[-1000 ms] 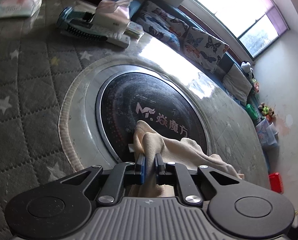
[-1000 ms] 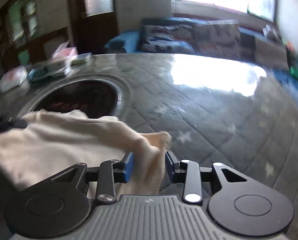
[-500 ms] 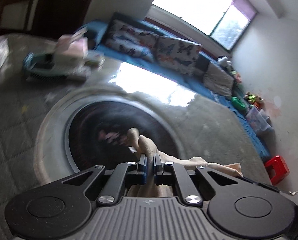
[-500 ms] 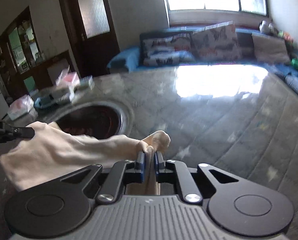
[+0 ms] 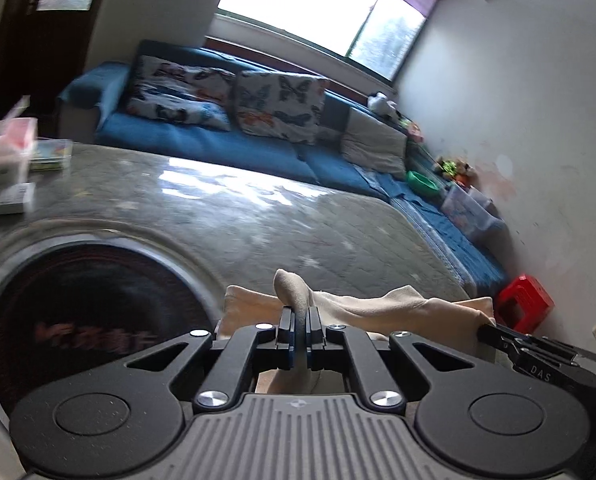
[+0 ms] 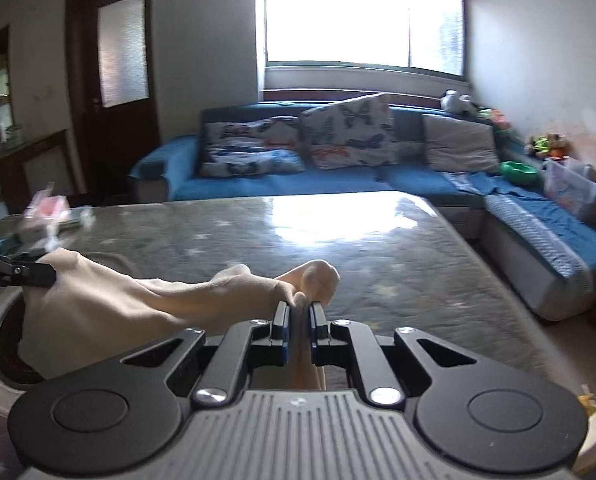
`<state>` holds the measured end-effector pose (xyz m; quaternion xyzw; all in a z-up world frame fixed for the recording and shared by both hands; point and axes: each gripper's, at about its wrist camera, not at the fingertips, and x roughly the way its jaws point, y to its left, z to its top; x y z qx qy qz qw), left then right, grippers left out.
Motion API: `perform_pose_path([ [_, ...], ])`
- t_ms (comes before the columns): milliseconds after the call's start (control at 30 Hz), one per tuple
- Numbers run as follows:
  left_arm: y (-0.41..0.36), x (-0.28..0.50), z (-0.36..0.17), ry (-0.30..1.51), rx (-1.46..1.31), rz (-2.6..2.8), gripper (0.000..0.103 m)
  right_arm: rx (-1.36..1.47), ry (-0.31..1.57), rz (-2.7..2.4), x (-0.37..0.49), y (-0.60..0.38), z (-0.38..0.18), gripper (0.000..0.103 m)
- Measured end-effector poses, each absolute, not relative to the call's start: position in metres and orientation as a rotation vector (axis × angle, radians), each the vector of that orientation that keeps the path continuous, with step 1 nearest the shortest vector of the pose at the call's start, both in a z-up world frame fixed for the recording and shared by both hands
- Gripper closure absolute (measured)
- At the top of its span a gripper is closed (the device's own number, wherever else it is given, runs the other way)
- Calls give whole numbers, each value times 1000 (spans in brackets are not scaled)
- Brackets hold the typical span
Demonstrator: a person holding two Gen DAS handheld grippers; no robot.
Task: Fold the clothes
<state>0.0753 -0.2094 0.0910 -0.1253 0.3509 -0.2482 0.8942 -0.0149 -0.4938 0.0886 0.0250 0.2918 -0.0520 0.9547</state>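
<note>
A beige garment (image 5: pixel 382 306) hangs stretched between my two grippers above the table. My left gripper (image 5: pixel 299 334) is shut on one end of it. My right gripper (image 6: pixel 299 330) is shut on the other end (image 6: pixel 138 304). In the left wrist view the right gripper's fingers (image 5: pixel 494 332) show at the far right, clamped on the cloth. In the right wrist view the left gripper's fingers (image 6: pixel 30 272) show at the far left, clamped on the cloth.
The table (image 6: pixel 378 264) has a grey quilted star cover under glass and a round black cooktop (image 5: pixel 90 312) set into it. Boxes and tissues (image 5: pixel 6 160) sit at its far left. A blue sofa (image 6: pixel 338 176) stands behind; a red stool (image 5: pixel 524 302) stands on the floor.
Both grippers have risen and tilted up, lifting the garment off the table. The right gripper, open a second ago, has shut on the cloth.
</note>
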Motion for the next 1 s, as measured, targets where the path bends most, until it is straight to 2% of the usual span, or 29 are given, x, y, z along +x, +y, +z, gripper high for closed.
perform_pose_path([
  [167,-233,94,73,795,-235,-527,97,53,658,-190,-6,-519,68,94],
  [467,-231,109,53,867,-198,-467,85,50,701,-272,6,-539,47,92],
  [733,-254,110,63,818,-142,-473,85,84,723,-97,32,-513,43,91],
  [800,-263,111,64,818,-126,-497,85,83,726,-75,40,-506,39,87],
  [1000,-283,119,59,808,-45,-507,84,82,730,-56,58,-492,27,85],
])
